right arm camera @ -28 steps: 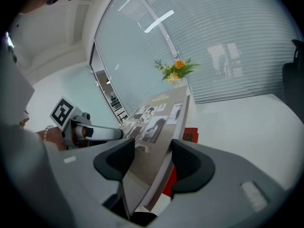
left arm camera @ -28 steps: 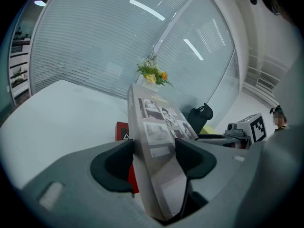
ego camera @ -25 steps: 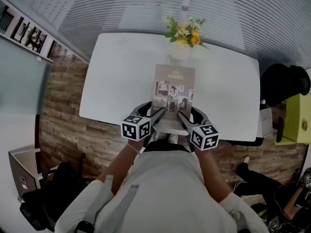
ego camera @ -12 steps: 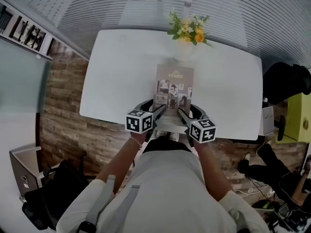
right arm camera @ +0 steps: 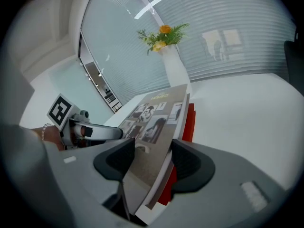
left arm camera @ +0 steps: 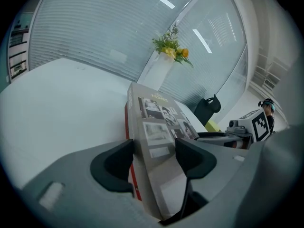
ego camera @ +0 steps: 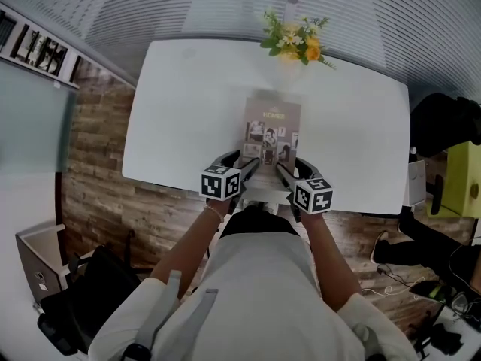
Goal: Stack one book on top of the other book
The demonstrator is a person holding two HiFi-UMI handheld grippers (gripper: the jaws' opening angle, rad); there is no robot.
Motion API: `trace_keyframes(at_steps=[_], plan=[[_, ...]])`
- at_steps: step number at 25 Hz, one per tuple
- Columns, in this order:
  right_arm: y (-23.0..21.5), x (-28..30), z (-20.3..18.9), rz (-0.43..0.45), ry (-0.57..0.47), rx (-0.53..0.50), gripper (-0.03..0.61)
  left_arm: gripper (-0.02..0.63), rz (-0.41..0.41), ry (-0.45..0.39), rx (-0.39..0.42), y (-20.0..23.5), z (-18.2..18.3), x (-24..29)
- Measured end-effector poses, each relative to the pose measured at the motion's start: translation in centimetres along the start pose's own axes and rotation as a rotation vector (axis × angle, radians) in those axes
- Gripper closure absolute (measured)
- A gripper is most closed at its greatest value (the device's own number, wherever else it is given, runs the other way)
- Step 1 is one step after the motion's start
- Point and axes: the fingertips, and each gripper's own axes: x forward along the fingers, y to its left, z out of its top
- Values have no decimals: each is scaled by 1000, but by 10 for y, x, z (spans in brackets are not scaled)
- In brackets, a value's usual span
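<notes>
Clamping the near end of the grey book (ego camera: pixel 272 130) from either side, the left hand-held gripper (left arm camera: pixel 154 158) and right hand-held gripper (right arm camera: pixel 152 165) each press both jaws on its covers. Both forearms reach forward from the lower middle of the head view, converging at frame centre. There the grey book lies over the white worktop (ego camera: pixel 188 111), directly above the red book (right arm camera: pixel 188 122), whose edge shows underneath it.
</notes>
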Motion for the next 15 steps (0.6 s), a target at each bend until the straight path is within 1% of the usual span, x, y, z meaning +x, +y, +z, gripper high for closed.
trace_keyframes(at_steps=[9,15], plan=[[-9,8,-7,-10,26,15,336,325,6,20,-6,5,-7,10],[-12,11,-10,-7,31,36,336,324,11,18,15,6,-5,12]])
